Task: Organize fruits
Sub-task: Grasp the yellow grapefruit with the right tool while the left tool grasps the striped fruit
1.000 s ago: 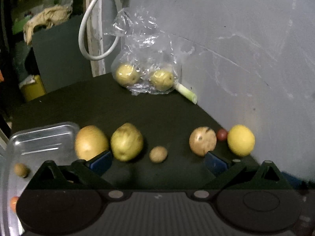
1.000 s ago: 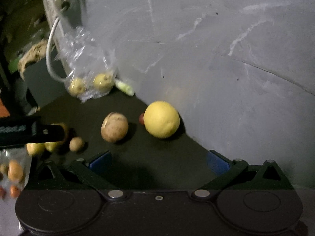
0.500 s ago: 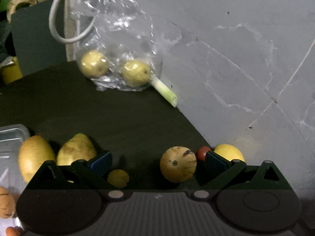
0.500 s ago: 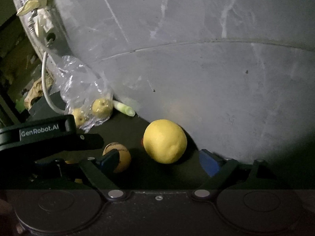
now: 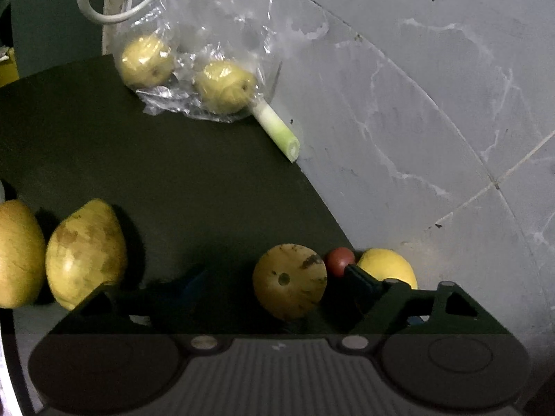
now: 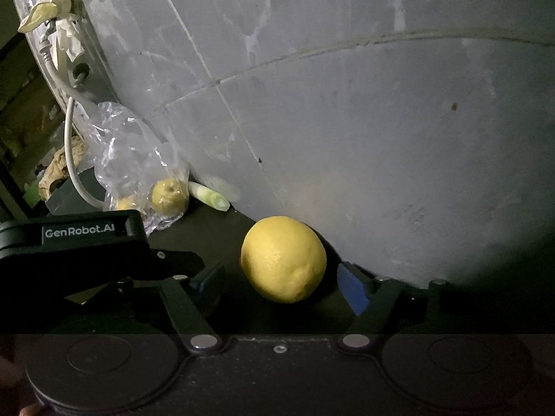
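Note:
On the dark tabletop, a round spotted yellow fruit lies between the fingers of my left gripper, which is open with a gap on each side. A small red fruit and a lemon lie just right of it, by the right finger. In the right wrist view the lemon sits between the blue pads of my right gripper, open and not touching it. The left gripper's black body is close on the left.
Two large yellow fruits lie at the left. A clear plastic bag with two yellow fruits and a green stalk rest against the grey wall. A white cable hangs behind the bag.
Both grippers have moved forward and lower. The spotted fruit now lies between the left fingers, and the lemon between the right ones. The metal tray has left the left view.

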### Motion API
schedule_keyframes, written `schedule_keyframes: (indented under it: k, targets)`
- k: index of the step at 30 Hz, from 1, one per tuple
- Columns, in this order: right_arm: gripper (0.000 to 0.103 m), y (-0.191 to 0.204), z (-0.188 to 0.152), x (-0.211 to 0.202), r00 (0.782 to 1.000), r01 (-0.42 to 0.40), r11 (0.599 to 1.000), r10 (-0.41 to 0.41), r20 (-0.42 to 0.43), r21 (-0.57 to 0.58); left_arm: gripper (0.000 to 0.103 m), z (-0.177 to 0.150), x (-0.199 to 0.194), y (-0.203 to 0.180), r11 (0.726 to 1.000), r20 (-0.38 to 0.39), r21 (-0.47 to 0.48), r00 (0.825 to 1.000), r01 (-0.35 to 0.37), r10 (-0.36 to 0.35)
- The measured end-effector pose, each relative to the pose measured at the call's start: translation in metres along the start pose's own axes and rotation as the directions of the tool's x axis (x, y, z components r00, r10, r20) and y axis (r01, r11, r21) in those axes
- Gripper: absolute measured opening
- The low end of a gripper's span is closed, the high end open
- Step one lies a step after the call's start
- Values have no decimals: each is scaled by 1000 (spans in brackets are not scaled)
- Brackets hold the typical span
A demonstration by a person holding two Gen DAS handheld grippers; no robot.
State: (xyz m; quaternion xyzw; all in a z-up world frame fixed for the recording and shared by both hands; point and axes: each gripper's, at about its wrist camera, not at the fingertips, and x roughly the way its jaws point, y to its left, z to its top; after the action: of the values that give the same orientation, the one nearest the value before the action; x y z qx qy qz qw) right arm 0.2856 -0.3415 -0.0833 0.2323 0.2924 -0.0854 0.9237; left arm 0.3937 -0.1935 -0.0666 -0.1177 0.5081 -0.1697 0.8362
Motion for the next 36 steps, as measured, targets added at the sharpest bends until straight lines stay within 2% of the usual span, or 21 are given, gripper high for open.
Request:
schedule_keyframes:
  k: [11,17,19,29,36]
  targets:
    - [70,0,-4,6,1000,17,999,-18,13,31,67,4,9,7,998,-28,-58,999,17,-18]
    - [62,-2,-4,10,999,24,999,-25,21,39,53,3,13,6,997,-30,-63,998,44,-46]
    - [59,0,-5,11,999,22,999,-23,26,26,53,3,13,5,997,-27,-58,999,42,-43]
    - [57,-5,-6,8,1000,-3,999,2,26,42,52,-8,3,9,997,-6,-74,1000,22,-23]
    - [57,-1,-12,-2,999,-49,998,48,20,37,52,-17,-12,16,996,11,-80,1000,29,-28]
